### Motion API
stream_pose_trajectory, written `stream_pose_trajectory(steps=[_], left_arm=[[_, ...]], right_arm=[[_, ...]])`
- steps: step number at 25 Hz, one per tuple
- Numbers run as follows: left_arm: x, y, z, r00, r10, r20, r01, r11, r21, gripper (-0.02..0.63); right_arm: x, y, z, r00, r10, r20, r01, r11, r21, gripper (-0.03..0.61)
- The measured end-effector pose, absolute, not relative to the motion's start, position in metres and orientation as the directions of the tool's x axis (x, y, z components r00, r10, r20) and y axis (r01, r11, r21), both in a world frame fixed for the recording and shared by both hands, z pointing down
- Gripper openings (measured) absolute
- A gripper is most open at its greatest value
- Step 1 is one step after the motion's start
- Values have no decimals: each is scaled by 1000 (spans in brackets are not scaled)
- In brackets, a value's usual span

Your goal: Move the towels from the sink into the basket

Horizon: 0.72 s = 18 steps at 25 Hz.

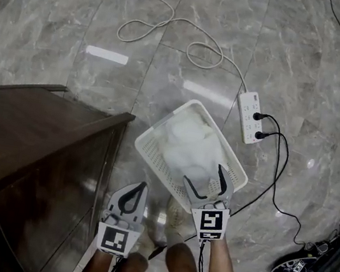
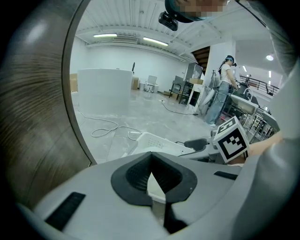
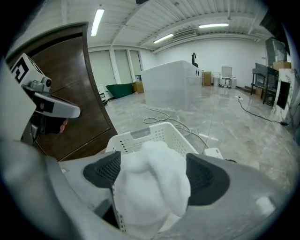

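The right gripper (image 1: 203, 174) has its jaws spread wide, and the white towel (image 1: 188, 143) lies right in front of them and a little below. In the right gripper view the towel fills the gap between the two dark pads, but they do not seem to press on it. The towel is a soft crumpled heap resting inside the white basket (image 1: 148, 156), and this gripper hangs over the basket's near corner. The left gripper (image 1: 141, 187) is beside the right one, just outside the basket's near wall, with its jaws pressed together at the tips and nothing between them. The basket stands on a grey marble-like floor (image 1: 111, 25), and a dark wooden cabinet (image 1: 26, 147) is close to the left of the left gripper. The long axis of the towel follows the long side of the basket, running away from the right gripper and slightly to its left; the heap has no clear pointing end. Beyond the basket, to the right, a white power strip (image 1: 249, 116) lies on the floor with black cables (image 1: 279, 163) plugged in, and its white cord (image 1: 170, 19) loops farther away. Far off in the big bright room stand a white block (image 3: 173, 86) and a person (image 2: 225, 89).
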<state>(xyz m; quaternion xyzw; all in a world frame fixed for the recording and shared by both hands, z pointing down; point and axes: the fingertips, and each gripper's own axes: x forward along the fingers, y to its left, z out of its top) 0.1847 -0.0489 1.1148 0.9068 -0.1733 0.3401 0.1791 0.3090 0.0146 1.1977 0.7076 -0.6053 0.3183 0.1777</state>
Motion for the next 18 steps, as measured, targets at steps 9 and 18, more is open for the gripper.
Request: stream_pose_trajectory(steps=[9,18], left_arm=[[205,-53,1052,736,-205,645,-418,-887,195,9],[230,-49,952,776,-210,594,-381,-907,178,9]], right_arm=[[320,13,1131,67,-764,642,-966,-211,-150,436],[325,14,1022,82,-800,594,-970,-200,-136,434]])
